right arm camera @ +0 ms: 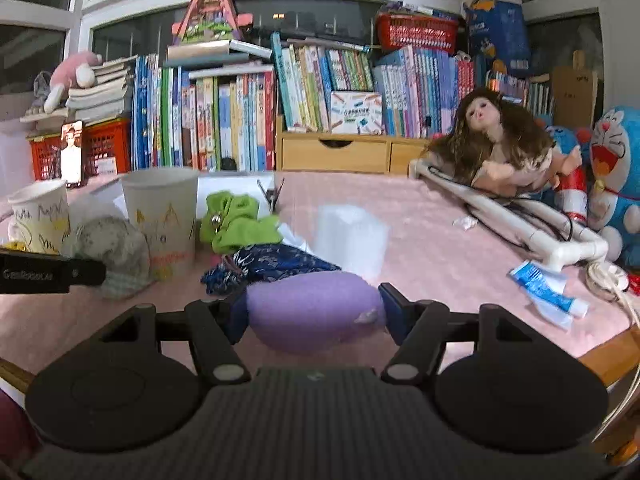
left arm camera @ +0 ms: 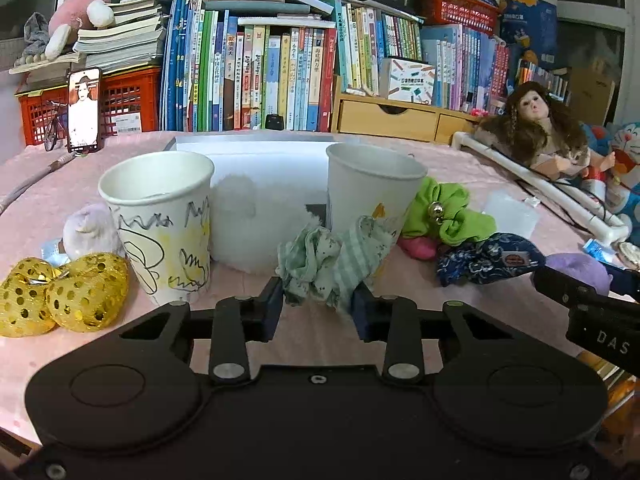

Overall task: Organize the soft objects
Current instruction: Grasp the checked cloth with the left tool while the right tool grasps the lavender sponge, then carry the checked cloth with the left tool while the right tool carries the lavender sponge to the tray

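In the left wrist view my left gripper (left arm camera: pixel 318 306) is shut on a pale green patterned scrunchie (left arm camera: pixel 320 264), just in front of the right-hand paper cup (left arm camera: pixel 372 188). A second scribbled paper cup (left arm camera: pixel 160 216) stands to the left. In the right wrist view my right gripper (right arm camera: pixel 314 314) is shut on a lilac plush ball (right arm camera: pixel 312 312), which fills the gap between the blue pads. Loose on the pink cloth lie a gold sequin scrunchie (left arm camera: pixel 60 292), a bright green scrunchie with bells (left arm camera: pixel 444 212) and a navy floral scrunchie (left arm camera: pixel 484 258).
A white fluffy piece (left arm camera: pixel 256 224) lies between the cups in front of a white box (left arm camera: pixel 256 148). A doll (right arm camera: pixel 504 148) on white pipe (right arm camera: pixel 520 220) and a toothpaste tube (right arm camera: pixel 548 288) sit right. Books (left arm camera: pixel 260 72) line the back. The table edge (right arm camera: pixel 608 356) is near right.
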`<action>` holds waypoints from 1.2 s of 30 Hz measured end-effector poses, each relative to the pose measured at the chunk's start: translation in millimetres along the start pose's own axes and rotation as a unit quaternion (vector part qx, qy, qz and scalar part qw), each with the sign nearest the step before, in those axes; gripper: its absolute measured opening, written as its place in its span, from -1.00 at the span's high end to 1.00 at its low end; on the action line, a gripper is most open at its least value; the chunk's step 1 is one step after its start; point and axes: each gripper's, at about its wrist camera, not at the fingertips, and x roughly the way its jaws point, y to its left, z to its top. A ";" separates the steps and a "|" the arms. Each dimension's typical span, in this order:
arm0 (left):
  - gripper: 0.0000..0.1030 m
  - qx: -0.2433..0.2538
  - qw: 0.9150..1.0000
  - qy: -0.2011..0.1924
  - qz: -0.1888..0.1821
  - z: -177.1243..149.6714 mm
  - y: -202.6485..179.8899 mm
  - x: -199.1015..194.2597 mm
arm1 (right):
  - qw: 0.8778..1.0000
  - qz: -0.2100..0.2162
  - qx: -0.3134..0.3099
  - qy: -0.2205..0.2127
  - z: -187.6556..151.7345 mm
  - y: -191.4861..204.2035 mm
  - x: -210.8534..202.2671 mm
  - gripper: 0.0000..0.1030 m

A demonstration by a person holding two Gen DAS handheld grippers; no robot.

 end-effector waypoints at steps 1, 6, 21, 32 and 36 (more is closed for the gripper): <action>0.37 0.001 1.000 0.000 -0.001 0.8 0.4 -2.5 | 1.000 -0.001 0.002 -0.002 1.4 -1.1 -0.7 -0.32; 0.53 0.002 1.000 0.006 -0.012 3.4 4.4 -11.6 | 1.000 -0.004 0.009 -0.009 4.8 -5.4 -4.2 -0.32; 0.60 0.014 0.999 -0.030 0.011 8.0 13.8 -29.6 | 1.000 0.001 0.021 -0.012 6.0 -9.6 -3.6 -0.32; -0.55 -0.022 1.000 -0.017 0.008 -6.8 8.9 16.1 | 0.999 0.040 0.011 -0.004 2.4 7.4 -2.8 -0.32; -0.07 -0.046 0.999 -0.009 0.016 -7.5 10.4 36.7 | 0.999 0.053 0.009 -0.001 1.9 13.8 -1.4 -0.32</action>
